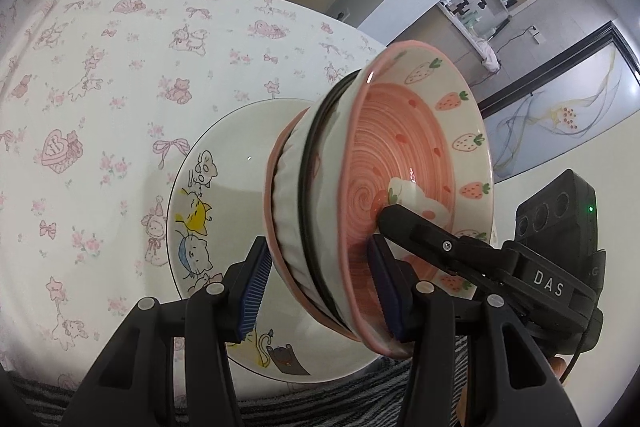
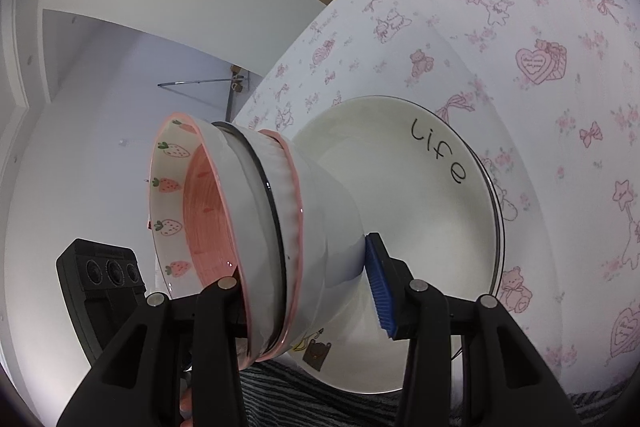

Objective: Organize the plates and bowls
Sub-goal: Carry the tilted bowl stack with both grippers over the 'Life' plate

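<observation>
A stack of three nested bowls (image 1: 328, 195) hangs between both grippers: a strawberry-patterned bowl (image 2: 172, 183) with a pink spiral inside, a black-rimmed bowl, and a white fluted bowl with a pink rim (image 2: 292, 211). My left gripper (image 1: 320, 283) is shut on the stack's rim, one pad inside the top bowl and one on the outside. My right gripper (image 2: 308, 291) is shut on the opposite side, its blue pad (image 2: 380, 287) against the lowest bowl's wall. Just beneath lies a white plate (image 1: 224, 147) with cartoon cats and the word "Life" (image 2: 440, 151). Whether the stack touches it, I cannot tell.
The table wears a white cloth with pink bears and bows (image 1: 100, 67), and it spreads wide beyond the plate (image 2: 560, 147). A grey striped fabric (image 1: 320, 403) lies at the near edge. Beyond the table are pale walls and a doorway (image 2: 120, 67).
</observation>
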